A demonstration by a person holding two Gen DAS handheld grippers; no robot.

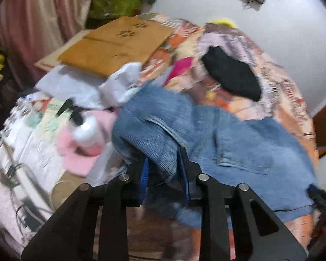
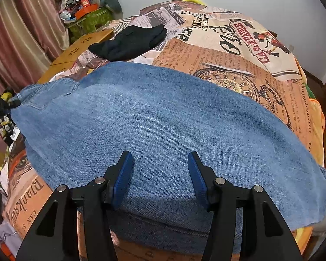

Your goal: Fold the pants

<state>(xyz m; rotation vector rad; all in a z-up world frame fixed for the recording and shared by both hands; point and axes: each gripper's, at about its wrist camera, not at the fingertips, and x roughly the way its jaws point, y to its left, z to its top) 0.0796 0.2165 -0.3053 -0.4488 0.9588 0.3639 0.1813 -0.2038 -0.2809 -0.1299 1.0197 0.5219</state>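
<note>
Blue denim pants (image 2: pixel 163 119) lie spread across a bed with a newspaper-print cover (image 2: pixel 239 61). My right gripper (image 2: pixel 160 169) is open and empty, its blue pads hovering just above the near part of the denim. My left gripper (image 1: pixel 163 161) is shut on a bunched fold of the pants (image 1: pixel 154 139) and holds it lifted; the rest of the denim (image 1: pixel 250 143) drapes to the right. The left gripper also shows at the far left edge of the right wrist view (image 2: pixel 2 106), at the waistband corner. The left wrist view is blurred.
A folded black garment (image 2: pixel 130 41) lies on the bed beyond the pants. A brown cardboard sheet (image 1: pixel 117 43), white bags (image 1: pixel 119 82), a pink item (image 1: pixel 87 143) and clutter sit to the left. A pink curtain (image 1: pixel 32 21) and white wall stand behind.
</note>
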